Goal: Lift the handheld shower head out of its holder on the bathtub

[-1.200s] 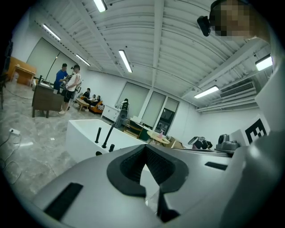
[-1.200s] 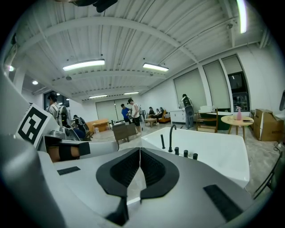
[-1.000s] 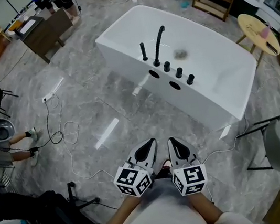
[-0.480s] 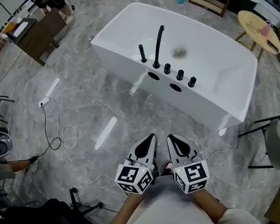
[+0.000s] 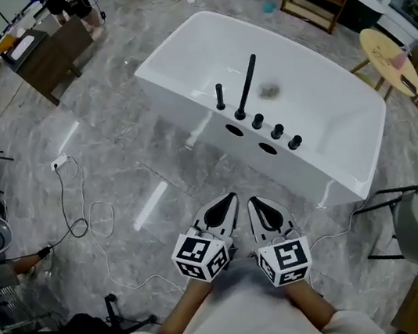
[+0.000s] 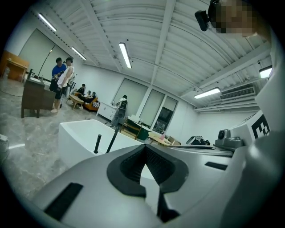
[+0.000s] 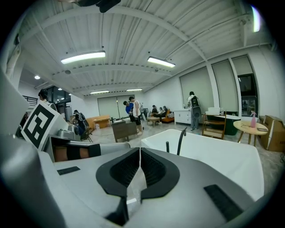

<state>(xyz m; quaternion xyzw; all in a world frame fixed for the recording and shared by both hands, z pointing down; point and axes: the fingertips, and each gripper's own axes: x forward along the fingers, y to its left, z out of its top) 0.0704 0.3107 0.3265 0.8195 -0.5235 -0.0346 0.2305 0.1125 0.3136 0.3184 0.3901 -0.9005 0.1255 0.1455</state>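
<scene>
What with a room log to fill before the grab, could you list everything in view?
bathtub: 1, white, mid-floor
shower head: 1, black, upright on tub's near rim
spout: 1, black, right of it
knobs: 3, black, row right of spout
desk: 1, dark brown, upper left
people: 2, blue top and white top, beside desk
round table: 1, pale, right
chair: 1, grey, lower right
left gripper: 1, white and black, shut, empty
right gripper: 1, same, shut, empty

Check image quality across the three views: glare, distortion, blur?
Head view: sharp, one glare streak on the floor left of the bathtub. Left gripper view: heavy fisheye, dark corners, mosaic patch top right. Right gripper view: same fisheye, ceiling lights blown out.
</scene>
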